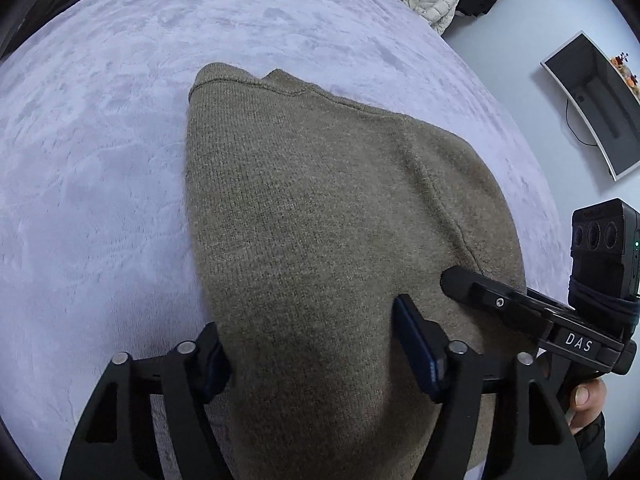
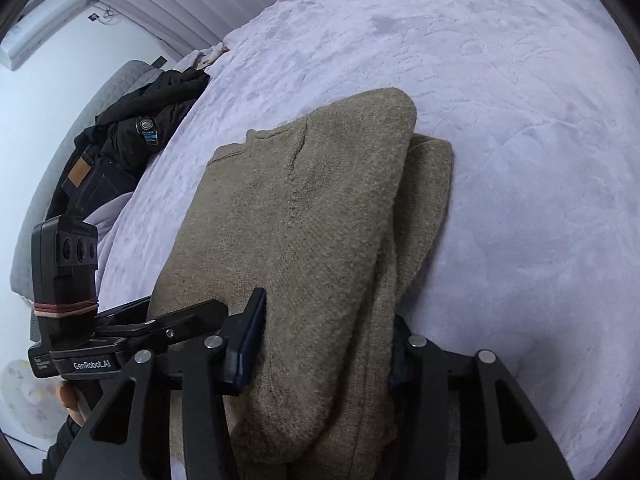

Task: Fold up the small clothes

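Two grippers on one olive knit sweater, lying part-folded on lilac blanket. L gripper & R gripper: fingers half-spread, straddling near hem, fabric bunched between; prob. gripping for next fold, pinch not confirmable.

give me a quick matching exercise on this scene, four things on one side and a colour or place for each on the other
Things:
1. sweater
2. blanket
3. black jacket
4. quilted coat

Descriptions:
a. cream, hanging past the bed's far edge
b. lilac, covering the bed
c. olive-brown, lying folded on the bed
d. heaped beside the bed on jeans

Pairs: 1-c, 2-b, 3-d, 4-a
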Demonstrator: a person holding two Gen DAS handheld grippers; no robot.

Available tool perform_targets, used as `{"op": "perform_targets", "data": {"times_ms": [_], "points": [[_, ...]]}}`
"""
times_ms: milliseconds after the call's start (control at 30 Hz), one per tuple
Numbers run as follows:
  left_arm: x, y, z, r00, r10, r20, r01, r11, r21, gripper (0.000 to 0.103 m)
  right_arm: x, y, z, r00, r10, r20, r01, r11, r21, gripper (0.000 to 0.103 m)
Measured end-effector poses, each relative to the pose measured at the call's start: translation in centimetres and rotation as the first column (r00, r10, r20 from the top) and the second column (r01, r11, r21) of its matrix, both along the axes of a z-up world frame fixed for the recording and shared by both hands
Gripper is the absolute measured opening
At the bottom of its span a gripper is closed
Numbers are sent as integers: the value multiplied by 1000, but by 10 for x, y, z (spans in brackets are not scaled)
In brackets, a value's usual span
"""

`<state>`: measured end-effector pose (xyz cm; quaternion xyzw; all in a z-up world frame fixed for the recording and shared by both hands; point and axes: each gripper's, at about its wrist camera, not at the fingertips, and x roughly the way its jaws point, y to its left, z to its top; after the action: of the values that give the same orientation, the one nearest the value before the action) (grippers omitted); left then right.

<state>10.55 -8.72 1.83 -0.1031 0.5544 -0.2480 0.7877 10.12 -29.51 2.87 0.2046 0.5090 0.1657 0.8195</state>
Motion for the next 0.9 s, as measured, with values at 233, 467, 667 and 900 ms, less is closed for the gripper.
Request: {"op": "perform_targets", "data": {"times_ms": [233,467,667,900], "points": [[-9,3,30,999,-21,33,20,999,38,41,-10,19,35,997,19,80,-15,998,-55,39],[-41,26,69,996,-19,85,16,999,41,41,-36,44,82,987,68,146,-55,994,-89,39],[-88,58,88,994,-13,112,7,998,56,41,-73,62,103,980,112,164,-103,993,-62,39],[-126,87,82,993,7,117,-17,996,83,41,-114,92,95,976,148,157,-143,989,-43,39]]}}
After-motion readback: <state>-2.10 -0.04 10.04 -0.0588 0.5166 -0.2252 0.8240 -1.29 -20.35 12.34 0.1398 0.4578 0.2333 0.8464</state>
